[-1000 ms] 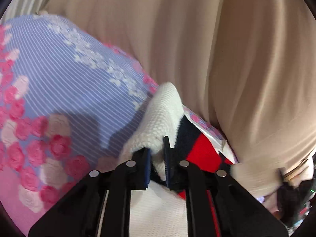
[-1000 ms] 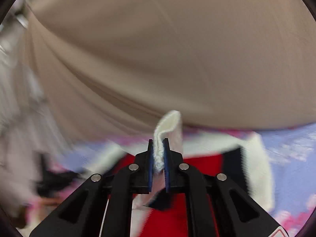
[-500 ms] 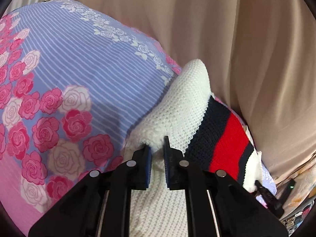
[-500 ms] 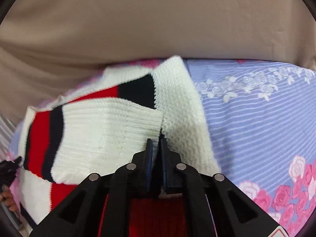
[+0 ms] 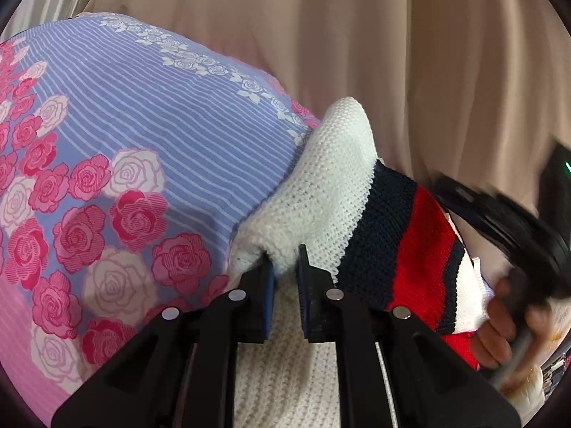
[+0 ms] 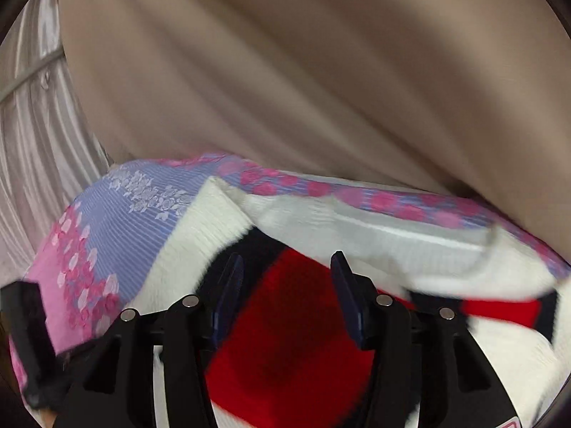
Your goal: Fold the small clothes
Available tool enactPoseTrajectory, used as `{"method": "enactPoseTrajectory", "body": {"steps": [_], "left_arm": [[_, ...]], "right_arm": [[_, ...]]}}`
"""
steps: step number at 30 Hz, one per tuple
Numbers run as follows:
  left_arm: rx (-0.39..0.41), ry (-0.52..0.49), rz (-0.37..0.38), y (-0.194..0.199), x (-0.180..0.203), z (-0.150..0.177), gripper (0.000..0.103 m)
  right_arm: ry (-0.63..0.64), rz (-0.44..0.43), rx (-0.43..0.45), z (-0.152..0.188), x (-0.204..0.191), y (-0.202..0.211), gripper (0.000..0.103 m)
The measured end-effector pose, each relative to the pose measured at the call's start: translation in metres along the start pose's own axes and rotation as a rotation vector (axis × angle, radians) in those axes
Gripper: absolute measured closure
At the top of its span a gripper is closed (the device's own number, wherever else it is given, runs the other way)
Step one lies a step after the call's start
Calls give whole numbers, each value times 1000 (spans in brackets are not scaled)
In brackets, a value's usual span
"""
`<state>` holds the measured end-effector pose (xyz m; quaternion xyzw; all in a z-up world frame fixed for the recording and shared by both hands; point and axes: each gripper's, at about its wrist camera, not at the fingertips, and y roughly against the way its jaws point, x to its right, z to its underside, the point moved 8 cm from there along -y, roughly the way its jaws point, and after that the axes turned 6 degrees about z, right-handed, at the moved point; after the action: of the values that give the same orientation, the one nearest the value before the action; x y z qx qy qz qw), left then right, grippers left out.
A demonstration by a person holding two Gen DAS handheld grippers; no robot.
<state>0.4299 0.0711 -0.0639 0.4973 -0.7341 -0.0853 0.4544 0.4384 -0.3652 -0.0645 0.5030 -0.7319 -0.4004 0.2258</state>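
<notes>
Left gripper (image 5: 284,267) pinches sweater (image 5: 332,192) — right gripper (image 6: 285,278) agape

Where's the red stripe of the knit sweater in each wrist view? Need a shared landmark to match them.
Left wrist: red stripe sits right of centre, just right of the left gripper, next to a navy band.
Right wrist: red stripe fills bottom centre, under the open right gripper.
Shared landmark: the blue striped rose-print bedsheet, left of the sweater in both.
</notes>
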Motion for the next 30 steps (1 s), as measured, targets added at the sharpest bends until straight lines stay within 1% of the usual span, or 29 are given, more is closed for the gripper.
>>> {"method": "enactPoseTrajectory", "body": {"steps": [1,2,4,5,6,7,8,10,12,13,14,15,16,17,19,20,23,25,26,27,29,30], "left_arm": [[2,5,5,0,-1,-1,91],[4,8,9,1,-2,-1,91],[8,11,11,1,-2,-1,91],[9,8,9,1,-2,-1,91],[8,5,7,1,-2,-1,91],[9,4,5,1,-2,-1,91],[10,1,2,1,-2,-1,91],[13,-6,-8,2,-1,-1,91],[8,-15,-16,2,0,0,91],[8,-17,-19,0,2,1,91],[9,-18,-22,0,2,0,91],[9,-18,-23,0,2,0,91],[7,-19,-24,0,2,0,91],[7,-20,-25,0,2,0,91],[7,-22,-26,-3,9,4,91],[6,-19,-24,-2,10,4,91],[6,-9,-9,-1,9,3,91],[5,-4,-3,-1,8,4,91],[5,-3,-2,-1,7,4,91],[4,-3,0,-1,6,5,91],[3,-5,-3,-1,6,5,91],[3,-7,-5,-1,6,6,91]], "right_arm": [[9,1,-7,3,-9,-9,45],[18,5,-14,6,-13,-8,43],[45,-4,-38,11,-26,-25,42],[56,5,-52,13,-30,-33,43],[74,32,-73,15,-34,-43,45],[89,48,-78,18,-38,-49,63],[97,39,-68,17,-41,-49,95],[83,24,-53,7,-44,-42,96],[68,12,28,-15,-50,-22,97],[49,-9,58,-24,-53,-14,97],[28,-38,79,-31,-54,-6,97],[22,-49,88,-35,-58,-7,98],[28,-40,77,-34,-60,-15,98],[39,-13,44,-29,-60,-30,98],[70,79,-92,-5,-53,-80,98],[74,98,-96,-2,-50,-88,98],[22,57,-46,-15,-48,-60,95],[16,31,35,-19,-39,-18,94],[18,43,67,-15,-29,4,89],[11,62,80,-5,-11,27,87],[-30,93,76,21,25,58,85],[-62,142,65,43,53,73,85]]}}
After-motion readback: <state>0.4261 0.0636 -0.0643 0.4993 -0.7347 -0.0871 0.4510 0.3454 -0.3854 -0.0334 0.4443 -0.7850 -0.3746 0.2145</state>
